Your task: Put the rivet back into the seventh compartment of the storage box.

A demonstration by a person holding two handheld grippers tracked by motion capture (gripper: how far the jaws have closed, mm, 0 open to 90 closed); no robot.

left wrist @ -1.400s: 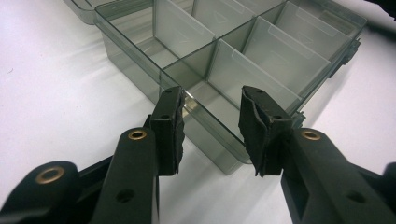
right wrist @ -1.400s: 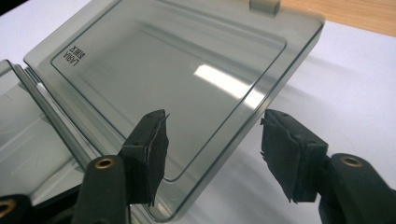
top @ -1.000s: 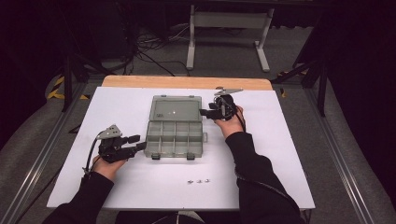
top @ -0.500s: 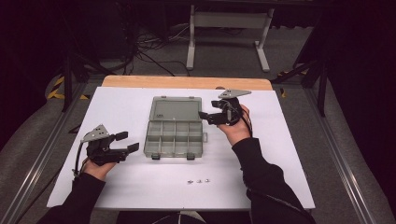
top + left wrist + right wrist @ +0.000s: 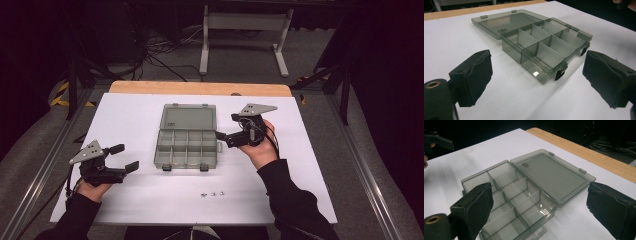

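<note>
Centrally on the white table lies the box, its lid thrown flat toward the far side so all compartments face up, empty. Left gripper sits well left of it, right gripper just beside its right wall; both jaws have just been opening and now stand wide with nothing between them. Tiny screws lie near, unobstructed, probably awaiting sorting.

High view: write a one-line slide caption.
Open compartment box lies lid-flat on the white table, both open grippers, left and right, flanking it.
</note>
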